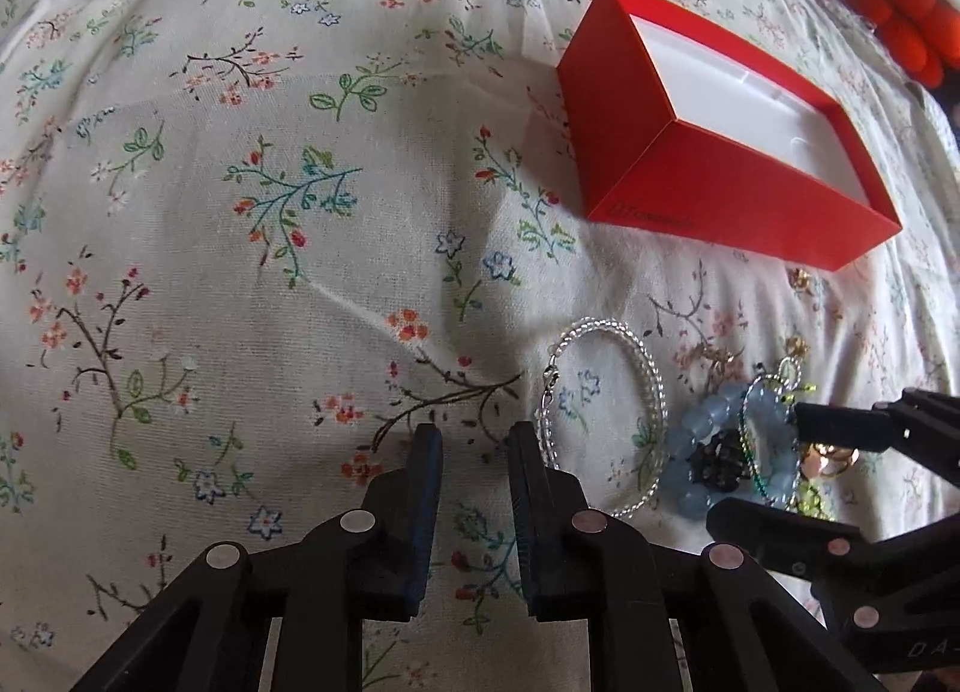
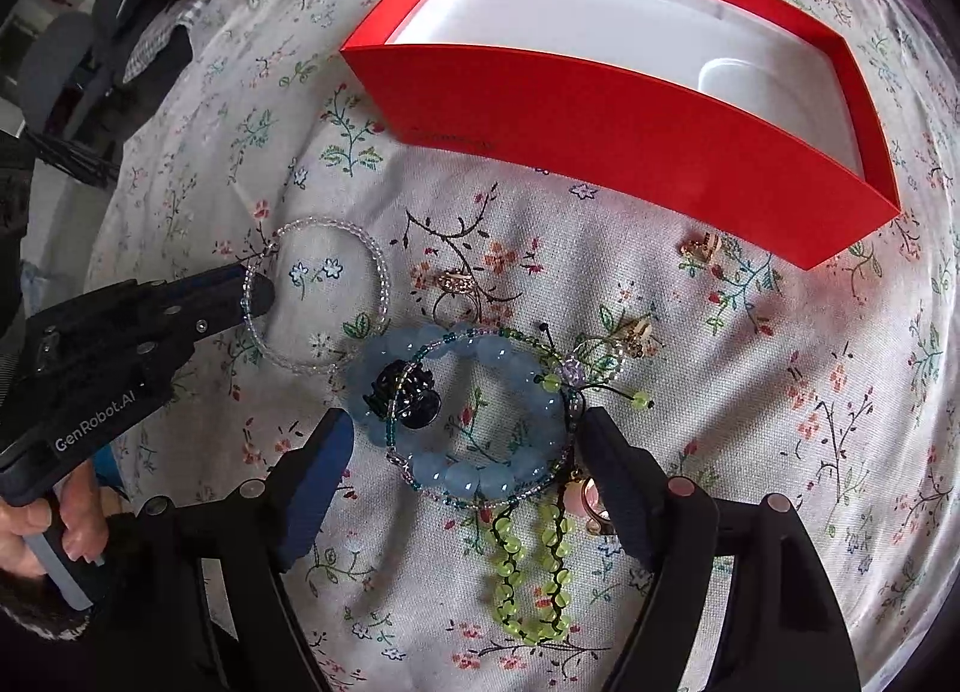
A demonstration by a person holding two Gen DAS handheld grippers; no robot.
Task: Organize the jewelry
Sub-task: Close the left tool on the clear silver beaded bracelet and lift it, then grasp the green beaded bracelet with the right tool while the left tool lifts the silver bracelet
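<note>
Left gripper (image 1: pixel 474 434): black, two fingers (image 1: pixel 427 452) pointing forward, a narrow gap between them, nothing held. Low over the bed. In the right wrist view it enters from the left edge, fingertip end (image 2: pixel 258 293) angled to the right; casing lettered "GenRobot.AI".

Left hand (image 2: pixel 36 530): bare fingers wrapped round the grip of the left gripper, at the lower left of the right wrist view; dark knitted cuff at the wrist.

Right gripper (image 2: pixel 465 434): black, fingers (image 2: pixel 618 470) spread wide apart, nothing clamped. Inner pad of the left-side finger blue. In the left wrist view it enters from the right edge, tips (image 1: pixel 810 422) pointing left.
</note>
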